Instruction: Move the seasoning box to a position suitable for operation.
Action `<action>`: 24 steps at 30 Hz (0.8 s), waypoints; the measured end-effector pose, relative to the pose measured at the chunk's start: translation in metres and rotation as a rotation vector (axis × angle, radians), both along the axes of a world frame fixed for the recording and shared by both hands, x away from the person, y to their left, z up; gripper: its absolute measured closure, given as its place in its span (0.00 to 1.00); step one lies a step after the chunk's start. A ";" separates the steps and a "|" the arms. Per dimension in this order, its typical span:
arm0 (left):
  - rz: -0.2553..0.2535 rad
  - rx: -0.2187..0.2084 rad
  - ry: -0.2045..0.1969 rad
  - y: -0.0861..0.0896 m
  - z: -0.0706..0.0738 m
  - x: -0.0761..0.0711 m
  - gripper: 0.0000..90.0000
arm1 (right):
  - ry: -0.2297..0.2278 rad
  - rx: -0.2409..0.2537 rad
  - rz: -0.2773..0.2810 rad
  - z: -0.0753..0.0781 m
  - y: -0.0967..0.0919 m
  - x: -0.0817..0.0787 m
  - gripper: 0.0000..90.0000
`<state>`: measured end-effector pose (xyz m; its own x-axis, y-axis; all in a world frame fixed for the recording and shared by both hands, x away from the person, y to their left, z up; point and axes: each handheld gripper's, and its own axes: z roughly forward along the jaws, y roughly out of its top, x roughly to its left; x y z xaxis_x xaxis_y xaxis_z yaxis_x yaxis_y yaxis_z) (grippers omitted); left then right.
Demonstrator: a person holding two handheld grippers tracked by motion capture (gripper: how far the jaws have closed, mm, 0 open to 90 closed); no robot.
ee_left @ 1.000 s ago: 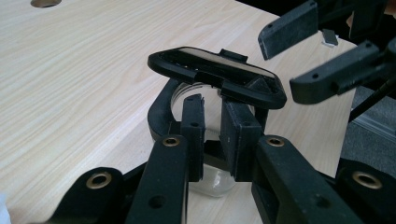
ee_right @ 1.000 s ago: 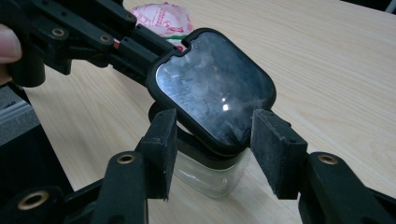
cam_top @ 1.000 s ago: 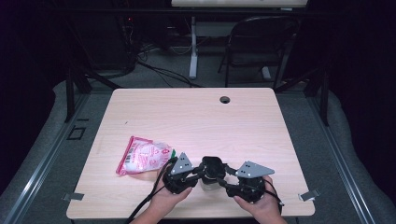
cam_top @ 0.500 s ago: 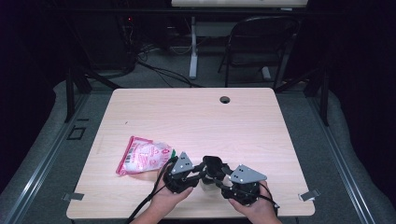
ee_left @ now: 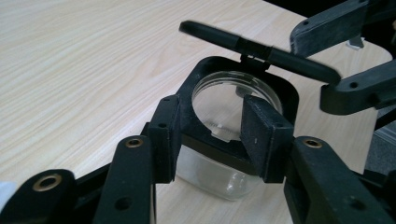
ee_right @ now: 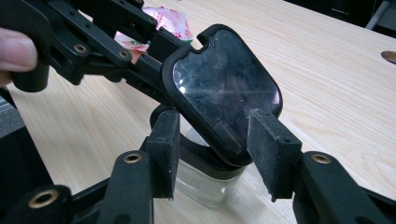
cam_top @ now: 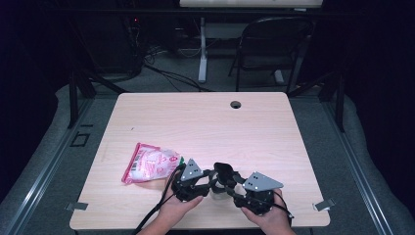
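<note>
Glass, clear and squat, the jar stands upright on the pale wood worktop near its front edge, between the two hands. It has a black square collar around a round mouth, and a black hinged lid with a glossy dark inner face, which is swung up and tilted back. In the left gripper view the left tongs straddle the collar, one pad at each side of it; the jaws have just been opening, and whether the pads still press on the collar cannot be told. In the right gripper view the right tongs stand wide, one pad at each side of the raised lid's lower edge, near the hinge; the jaws have just been closing a little, and the right pad sits close against the lid's corner while the left pad seems to stand slightly off it, so a firm grip cannot be told. From the high view the left tongs and right tongs meet over the jar, each held in a hand that comes in from the bottom. A pink and white bag lies flat on the worktop just left of the left tongs.
</note>
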<state>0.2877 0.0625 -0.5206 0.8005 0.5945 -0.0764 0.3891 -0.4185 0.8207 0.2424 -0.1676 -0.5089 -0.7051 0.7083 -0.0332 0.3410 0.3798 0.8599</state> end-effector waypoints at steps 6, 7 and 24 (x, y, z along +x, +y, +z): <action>0.006 -0.010 0.010 0.000 -0.003 0.002 0.62 | -0.001 0.022 -0.007 0.001 -0.004 0.000 0.62; 0.006 -0.010 0.010 0.000 -0.003 0.002 0.62 | -0.001 0.022 -0.007 0.001 -0.004 0.000 0.62; 0.005 -0.033 0.013 0.002 -0.005 0.002 0.63 | 0.006 0.054 -0.045 0.007 -0.019 -0.002 0.72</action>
